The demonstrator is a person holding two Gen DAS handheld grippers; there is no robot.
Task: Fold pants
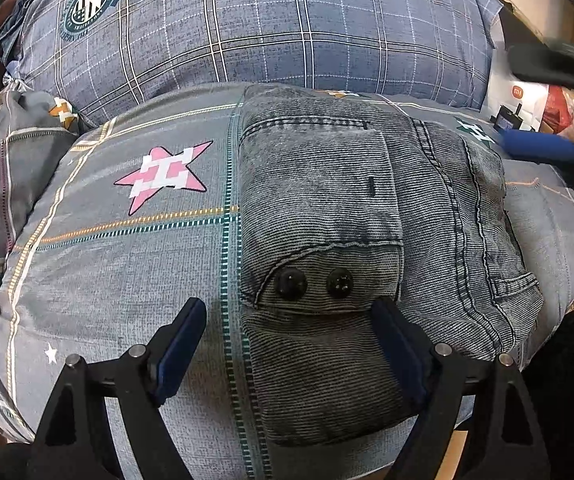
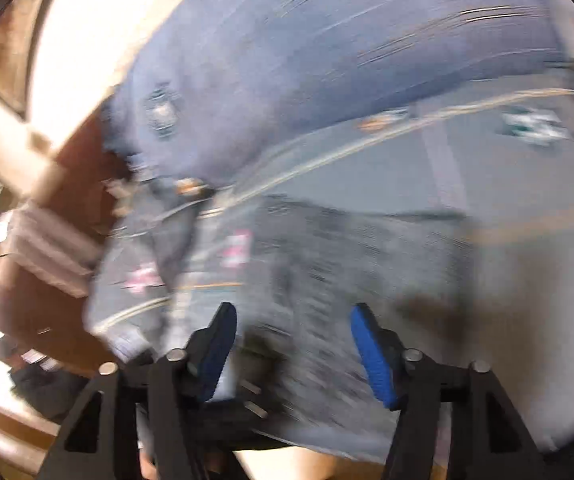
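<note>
1. Denim right at the tips: the folded pants [image 1: 327, 216] lie just ahead of the left gripper [image 1: 287, 320], whose blue-padded fingers [image 1: 183, 344] stand wide, gripping nothing.
2. One finger rides over the grey star-print quilt [image 1: 127, 240], the other over the folded edge, with two black buttons [image 1: 313, 282] between the tips.
3. Right gripper [image 2: 293, 344], blurred, hangs apart-fingered over the pants [image 2: 347, 248], nothing held.
4. Beyond the fingers, a blue plaid pillow [image 1: 267, 28].
</note>
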